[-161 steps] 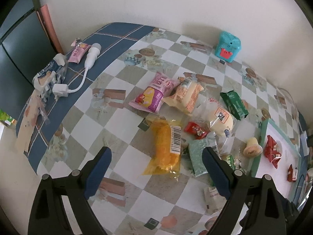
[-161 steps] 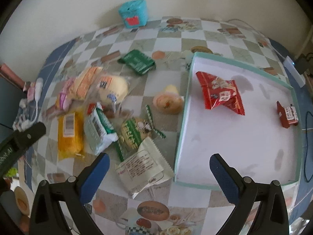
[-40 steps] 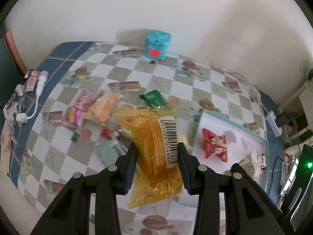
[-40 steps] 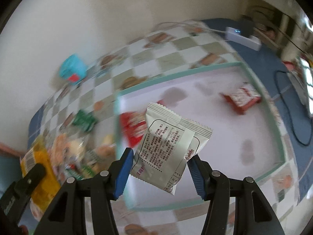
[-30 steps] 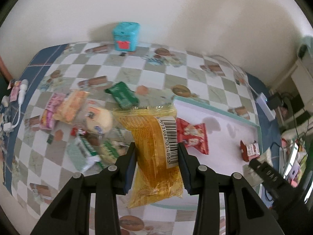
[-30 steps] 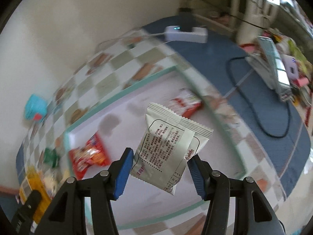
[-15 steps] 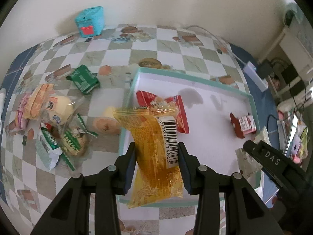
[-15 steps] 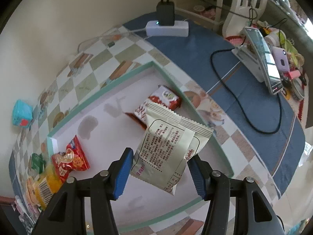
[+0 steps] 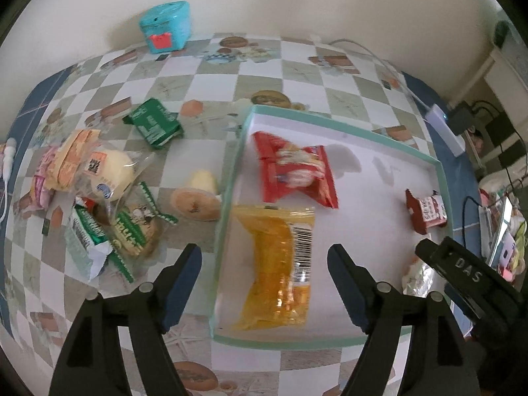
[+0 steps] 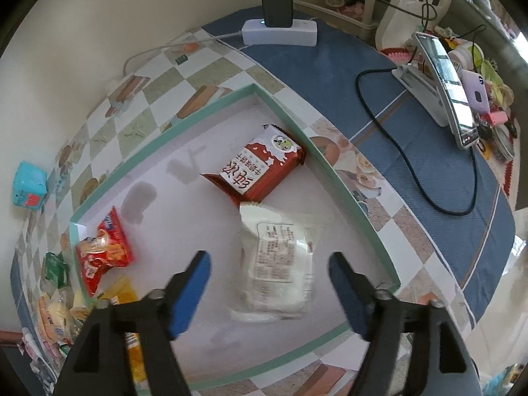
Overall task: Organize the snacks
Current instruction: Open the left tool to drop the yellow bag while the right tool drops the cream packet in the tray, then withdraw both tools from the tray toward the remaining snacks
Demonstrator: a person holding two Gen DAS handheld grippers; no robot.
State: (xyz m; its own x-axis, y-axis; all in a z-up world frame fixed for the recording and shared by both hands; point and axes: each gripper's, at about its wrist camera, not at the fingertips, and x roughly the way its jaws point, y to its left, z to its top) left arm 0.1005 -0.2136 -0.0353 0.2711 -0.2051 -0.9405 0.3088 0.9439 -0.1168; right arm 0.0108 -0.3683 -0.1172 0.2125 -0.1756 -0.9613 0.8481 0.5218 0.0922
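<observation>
Snacks lie inside the teal-rimmed tray (image 9: 439,178): the yellow packet (image 9: 277,264) rests between the spread jaws of the left hand-held gripper (image 9: 264,280), the white packet (image 10: 280,264) beneath the spread right hand-held gripper (image 10: 269,283). More packets crowd the tabletop (image 9: 297,72) left of the tray.

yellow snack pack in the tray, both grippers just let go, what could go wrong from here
1. The yellow snack pack lies against the tray's near left wall; the left gripper, jaws open around it, could snag it or the wall when pulling back.
2. The white packet overlaps the red-and-white milk snack pack, so later drops may pile up there.
3. The snacks left outside overlap in a heap; a grab might catch two wrappers.
</observation>
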